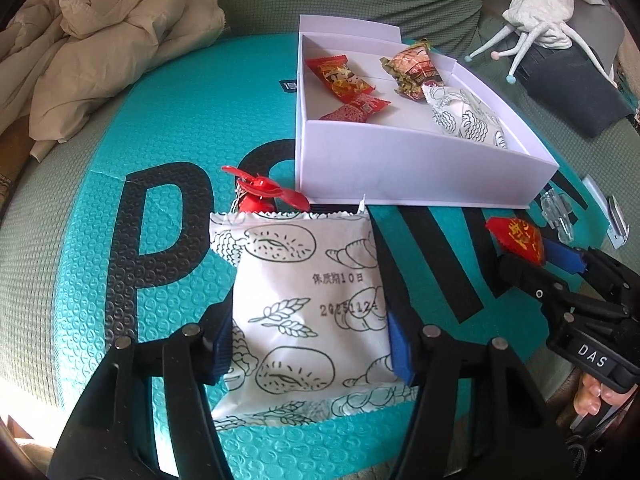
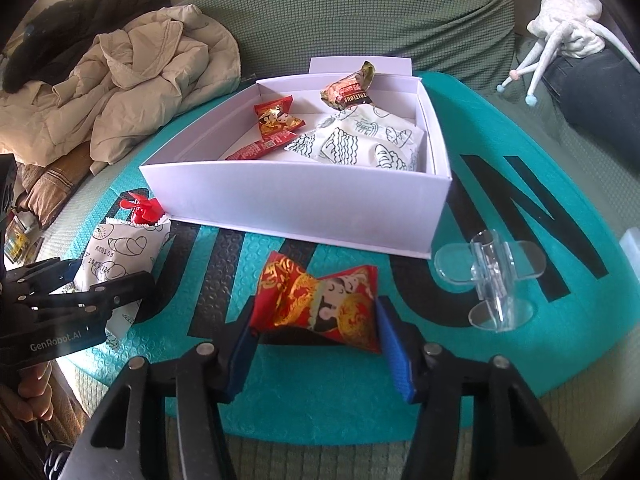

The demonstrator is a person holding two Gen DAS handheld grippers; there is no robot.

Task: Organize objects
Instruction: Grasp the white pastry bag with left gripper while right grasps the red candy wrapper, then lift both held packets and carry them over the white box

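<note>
White bread packet (image 1: 304, 312) with doodle prints lies flat on the teal mat, red-gold candy (image 2: 320, 304) crinkled beside it. The open white box (image 2: 296, 200) already holds two red snacks, a brownish wrapper and another bread packet.

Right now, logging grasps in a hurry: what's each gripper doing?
Left gripper: closed on the white bread packet.
Right gripper: closed on the red candy packet.

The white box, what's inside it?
Inside the white box lie two red snack packets, one brown-green packet and white bread-print packets. Anything beneath them is covered.
</note>
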